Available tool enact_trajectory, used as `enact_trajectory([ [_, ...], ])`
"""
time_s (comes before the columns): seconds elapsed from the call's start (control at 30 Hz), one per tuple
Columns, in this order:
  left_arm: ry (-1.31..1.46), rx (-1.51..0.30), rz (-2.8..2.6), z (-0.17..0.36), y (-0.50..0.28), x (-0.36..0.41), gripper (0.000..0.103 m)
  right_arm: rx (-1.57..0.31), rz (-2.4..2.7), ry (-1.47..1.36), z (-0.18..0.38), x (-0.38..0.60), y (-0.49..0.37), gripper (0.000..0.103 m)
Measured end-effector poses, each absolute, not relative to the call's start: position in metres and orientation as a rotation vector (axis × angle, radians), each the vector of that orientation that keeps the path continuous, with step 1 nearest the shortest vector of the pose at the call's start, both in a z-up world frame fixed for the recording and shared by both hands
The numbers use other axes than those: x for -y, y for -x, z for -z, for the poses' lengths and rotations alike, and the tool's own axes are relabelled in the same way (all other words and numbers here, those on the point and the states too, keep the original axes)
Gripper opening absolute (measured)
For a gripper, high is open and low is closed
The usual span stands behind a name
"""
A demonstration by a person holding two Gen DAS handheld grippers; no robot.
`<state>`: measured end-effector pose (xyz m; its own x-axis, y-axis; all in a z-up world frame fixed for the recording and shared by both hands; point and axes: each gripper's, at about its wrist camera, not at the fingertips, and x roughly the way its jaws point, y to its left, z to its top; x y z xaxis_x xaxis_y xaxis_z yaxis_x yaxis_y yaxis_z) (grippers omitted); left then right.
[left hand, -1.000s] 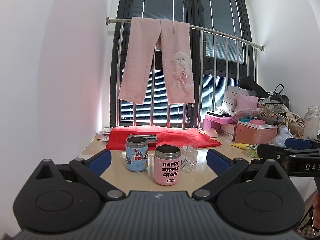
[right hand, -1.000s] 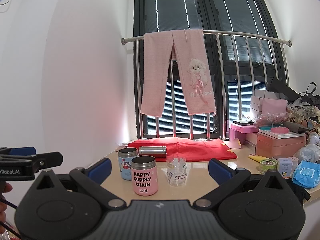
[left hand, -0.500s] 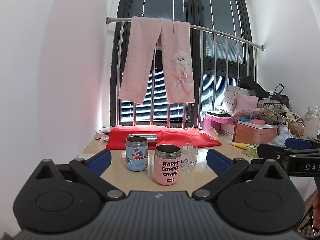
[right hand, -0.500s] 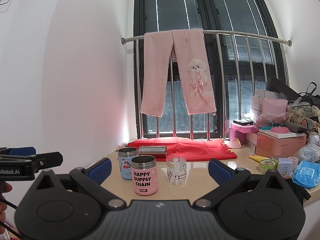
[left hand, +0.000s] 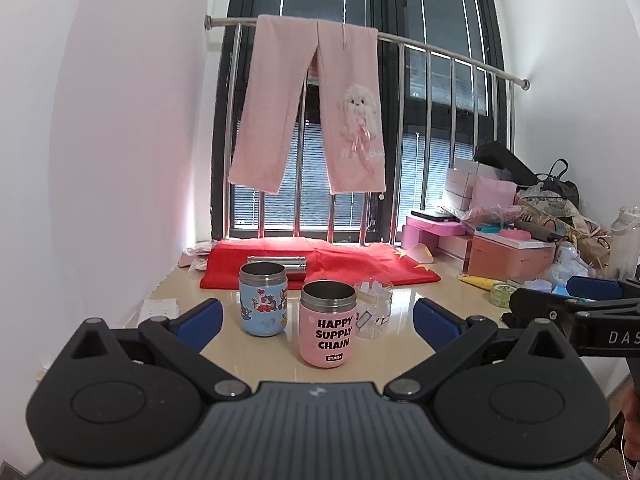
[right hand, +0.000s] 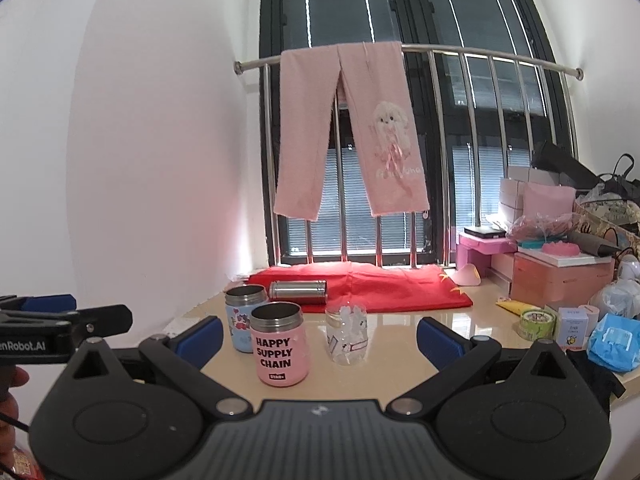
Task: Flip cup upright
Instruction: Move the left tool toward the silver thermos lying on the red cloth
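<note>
Nearest in the left wrist view, left tool (left hand: pixel 316 318) released, blue pads spread wide at 9 and 3 o'clock, gripping nothing, held short of the cups. Same in the right wrist view: right tool (right hand: pixel 320 334) released, pads wide apart, nothing between them. Just beyond, on the beige surface (left hand: pixel 404 344), pink cup (left hand: pixel 328 325) lettered HAPPY SUPPLY CHAIN, standing upright with steel rim and open mouth facing up, closest of the group. Behind it toward 10 o'clock, blue cartoon cup (left hand: pixel 263 299), also upright and open at the top, apart from the pink one. Toward 2 o'clock of the pink cup, just beside it, clear plastic cup (left hand: pixel 373 308) with printed pattern; whether mouth up or down, cannot tell. Farther back, steel cup (left hand: pixel 277 265) lying on its side on the front edge of the red cloth (left hand: pixel 360 266), behind the blue cartoon cup. At 3 o'clock along the surface, tape roll (left hand: pixel 503 292), then stacked pink boxes (left hand: pixel 508 256) and bags. Farthest, pink trousers (left hand: pixel 316 108) draped over the steel railing (left hand: pixel 448 46) before the dark window.
</note>
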<state>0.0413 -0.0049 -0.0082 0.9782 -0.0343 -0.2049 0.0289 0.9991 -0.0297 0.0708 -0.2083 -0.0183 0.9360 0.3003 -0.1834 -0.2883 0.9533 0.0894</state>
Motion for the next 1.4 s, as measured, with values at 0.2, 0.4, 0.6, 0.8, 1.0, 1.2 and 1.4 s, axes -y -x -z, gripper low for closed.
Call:
enact_trajectory([
  [0.2,0.003,-0.232,0.046,0.002,-0.076,0.003,0.103,-0.231,-0.302,-0.064,0.021,0.209,-0.103,0.103],
  [0.4,-0.019,-0.295,0.053,-0.008,-0.127,-0.003,0.103,-0.260,-0.315,-0.042,0.022,0.204,-0.144,0.103],
  [0.6,-0.064,-0.352,0.070,-0.022,-0.178,-0.006,0.103,-0.282,-0.332,-0.025,0.019,0.200,-0.187,0.103],
  [0.8,-0.086,-0.412,0.081,-0.032,-0.230,-0.002,0.103,-0.318,-0.367,-0.025,0.015,0.198,-0.237,0.103],
  [1.0,-0.115,-0.468,0.085,-0.045,-0.293,0.009,0.103,-0.345,-0.423,-0.025,0.009,0.198,-0.302,0.103],
  [1.2,-0.128,-0.589,0.097,-0.061,-0.370,0.019,0.103,-0.423,-0.497,-0.039,-0.003,0.203,-0.380,0.103],
  [1.4,-0.164,-0.731,0.120,-0.091,-0.456,0.013,0.103,-0.522,-0.540,-0.068,-0.020,0.207,-0.450,0.103],
])
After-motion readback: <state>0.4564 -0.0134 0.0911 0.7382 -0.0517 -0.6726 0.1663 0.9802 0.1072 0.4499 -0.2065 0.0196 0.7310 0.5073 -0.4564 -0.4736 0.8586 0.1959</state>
